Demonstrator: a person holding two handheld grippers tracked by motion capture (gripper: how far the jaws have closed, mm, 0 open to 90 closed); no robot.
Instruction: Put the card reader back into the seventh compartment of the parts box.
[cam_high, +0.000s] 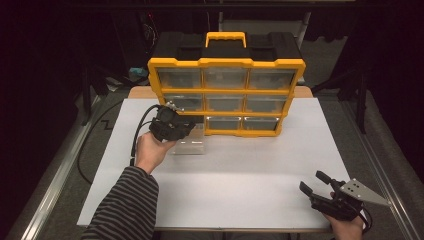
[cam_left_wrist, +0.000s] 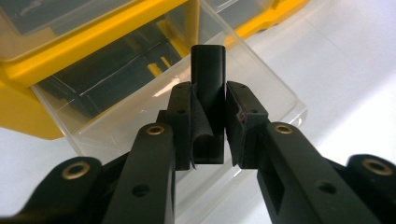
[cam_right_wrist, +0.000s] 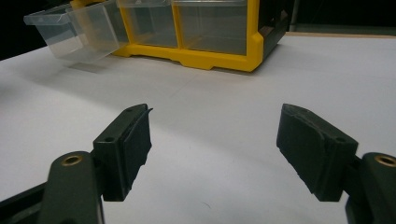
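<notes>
The left gripper (cam_left_wrist: 208, 135) clamps a black block (cam_left_wrist: 208, 79) over the clear drawer (cam_left_wrist: 261, 88), pulled out past the cabinet's (cam_high: 226, 62) bottom-left edge. The right gripper (cam_high: 318, 186), jaws wide, rests near the table's (cam_high: 240, 170) front-right corner, bare tabletop between them.

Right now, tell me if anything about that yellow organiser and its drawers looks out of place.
One clear plastic drawer hangs out of the bottom-left slot of the yellow-framed organiser, tilted down toward the white table. The other drawers sit flush. The left gripper holds a black block above it.
</notes>
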